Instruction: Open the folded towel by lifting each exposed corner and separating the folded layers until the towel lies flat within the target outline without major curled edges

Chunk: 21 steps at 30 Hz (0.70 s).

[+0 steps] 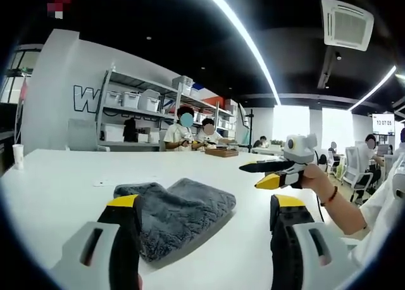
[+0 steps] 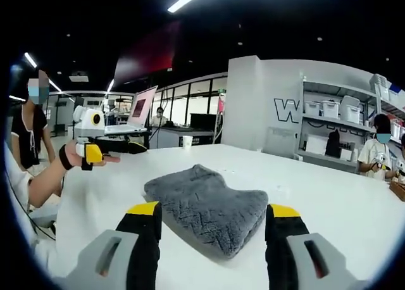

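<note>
Lying on desk: grey towel, folded, on the white desk; its near edge at 7 o'clock is hidden behind the left claw's jaw in the left gripper view.
Towel, right gripper view: towel between the jaws, no part gripped.
Left claw: jaws wide apart, holding nothing; also at 9 o'clock in the right gripper view, too small to read there.
Right claw: jaws wide apart, empty; at 3 o'clock in the left gripper view, above the desk.
Outline: no target outline can be made out on the desk.
Background: shelves with bins, blurred.
</note>
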Each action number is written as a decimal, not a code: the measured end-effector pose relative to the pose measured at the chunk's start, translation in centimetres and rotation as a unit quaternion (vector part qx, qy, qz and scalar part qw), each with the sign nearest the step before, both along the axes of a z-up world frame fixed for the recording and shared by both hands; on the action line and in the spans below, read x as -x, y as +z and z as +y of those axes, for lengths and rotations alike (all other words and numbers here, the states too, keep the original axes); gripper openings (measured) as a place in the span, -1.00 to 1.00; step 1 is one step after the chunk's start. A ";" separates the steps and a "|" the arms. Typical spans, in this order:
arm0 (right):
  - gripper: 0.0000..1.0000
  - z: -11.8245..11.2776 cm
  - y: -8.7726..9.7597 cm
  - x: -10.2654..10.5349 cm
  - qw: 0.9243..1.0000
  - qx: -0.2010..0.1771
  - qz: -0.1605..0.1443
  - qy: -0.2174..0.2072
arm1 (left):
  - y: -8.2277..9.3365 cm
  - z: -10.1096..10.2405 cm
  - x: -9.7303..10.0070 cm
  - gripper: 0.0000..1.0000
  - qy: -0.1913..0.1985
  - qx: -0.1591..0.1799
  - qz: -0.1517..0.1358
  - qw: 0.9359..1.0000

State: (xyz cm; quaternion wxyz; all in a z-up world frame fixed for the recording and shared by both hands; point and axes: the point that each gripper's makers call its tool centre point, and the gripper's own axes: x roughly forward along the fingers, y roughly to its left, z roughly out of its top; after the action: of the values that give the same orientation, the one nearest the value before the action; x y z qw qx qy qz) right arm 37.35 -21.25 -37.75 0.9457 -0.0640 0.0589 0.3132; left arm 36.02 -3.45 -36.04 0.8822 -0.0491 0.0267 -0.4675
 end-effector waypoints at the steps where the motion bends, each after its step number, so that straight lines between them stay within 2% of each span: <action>1: 0.29 0.0 0.0 0.0 1.000 -0.001 0.000 0.000 | 0.0 0.0 0.0 0.64 -0.001 -0.001 -0.001 1.000; 21: 0.21 -0.1 0.0 -1.7 1.000 -0.006 0.012 -0.004 | -0.2 -0.7 -0.7 0.60 0.004 -0.001 0.003 1.000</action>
State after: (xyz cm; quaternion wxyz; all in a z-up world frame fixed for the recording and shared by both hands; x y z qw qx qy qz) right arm 39.07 -21.36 -37.72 0.9465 -0.0541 0.0684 0.3105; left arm 36.73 -4.20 -36.22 0.8839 -0.0497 0.0299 -0.4641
